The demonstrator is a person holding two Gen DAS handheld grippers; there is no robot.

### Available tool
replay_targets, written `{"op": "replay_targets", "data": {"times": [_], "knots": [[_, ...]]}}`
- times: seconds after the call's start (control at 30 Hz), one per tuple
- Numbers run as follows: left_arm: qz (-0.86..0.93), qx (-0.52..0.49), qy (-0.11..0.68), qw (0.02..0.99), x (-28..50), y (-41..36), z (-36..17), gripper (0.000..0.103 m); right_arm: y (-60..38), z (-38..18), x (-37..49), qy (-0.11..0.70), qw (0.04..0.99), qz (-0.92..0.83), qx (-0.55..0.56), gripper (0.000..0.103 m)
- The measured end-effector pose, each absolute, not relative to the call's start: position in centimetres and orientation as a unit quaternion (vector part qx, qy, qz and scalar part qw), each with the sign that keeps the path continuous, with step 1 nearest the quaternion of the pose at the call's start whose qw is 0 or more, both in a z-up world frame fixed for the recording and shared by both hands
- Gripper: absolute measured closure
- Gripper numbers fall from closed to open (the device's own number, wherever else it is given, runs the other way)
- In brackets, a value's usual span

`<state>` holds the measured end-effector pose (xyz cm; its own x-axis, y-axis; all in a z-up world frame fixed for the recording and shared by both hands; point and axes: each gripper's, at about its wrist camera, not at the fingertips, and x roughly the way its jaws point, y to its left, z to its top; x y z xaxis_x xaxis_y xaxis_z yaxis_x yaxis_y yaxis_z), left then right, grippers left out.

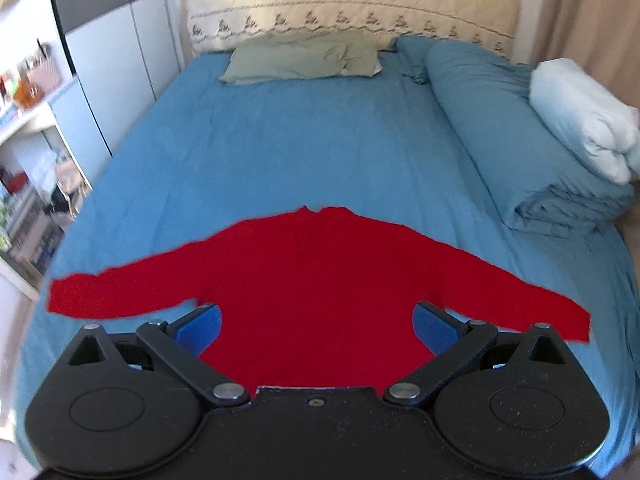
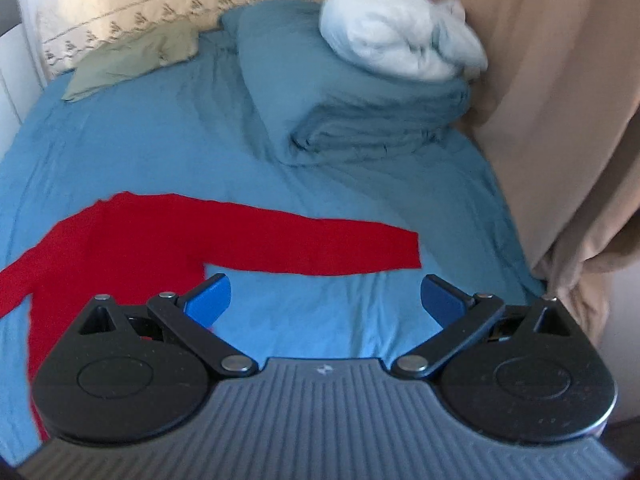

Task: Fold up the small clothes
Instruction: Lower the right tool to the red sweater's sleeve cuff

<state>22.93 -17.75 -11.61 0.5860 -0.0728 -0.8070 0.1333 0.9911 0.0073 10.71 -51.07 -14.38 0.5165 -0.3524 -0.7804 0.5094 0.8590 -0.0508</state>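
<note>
A small red long-sleeved top (image 1: pixel 312 272) lies flat on the blue bed sheet (image 1: pixel 300 140), sleeves spread out to both sides, neck toward the headboard. My left gripper (image 1: pixel 316 326) is open and empty, hovering over the top's lower body. In the right wrist view the red top (image 2: pixel 160 240) shows its body at the left and its right sleeve (image 2: pixel 340 246) stretched to the right. My right gripper (image 2: pixel 326 300) is open and empty over bare sheet just in front of that sleeve.
A folded blue duvet (image 1: pixel 500 128) with a white blanket (image 1: pixel 584 116) on it lies along the bed's right side. A green pillow (image 1: pixel 304 60) rests by the quilted headboard (image 1: pixel 352 4). Shelves (image 1: pixel 28 152) stand left; a beige curtain (image 2: pixel 560 120) hangs right.
</note>
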Motion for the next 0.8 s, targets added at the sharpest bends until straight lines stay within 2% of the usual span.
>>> {"op": "replay_targets", "data": {"times": [0.1,0.33,0.6,0.73,0.8], "knots": [[-0.033,0.033,0.476,0.878,26.3,-19.7,-15.6,0.000,-55.6,-19.7,13.3,0.431,0.854,-0.262,0.128,0.000],[-0.009,0.037,0.476,0.879,32.0,-22.4,-23.9,0.000,-62.6,-32.0,17.5,0.433,0.837,-0.290,0.167,0.000],[-0.009,0.025,0.496,0.868,38.4,-24.8,-33.7,0.000,-67.8,-42.6,19.3,0.404,0.812,-0.345,0.242,0.000],[-0.010,0.031,0.511,0.859,40.0,-25.8,-37.4,0.000,-69.7,-45.7,20.0,0.397,0.799,-0.361,0.271,0.019],[-0.009,0.030,0.521,0.853,40.2,-25.9,-38.7,0.000,-70.6,-46.7,20.2,0.387,0.796,-0.369,0.283,0.023]]}}
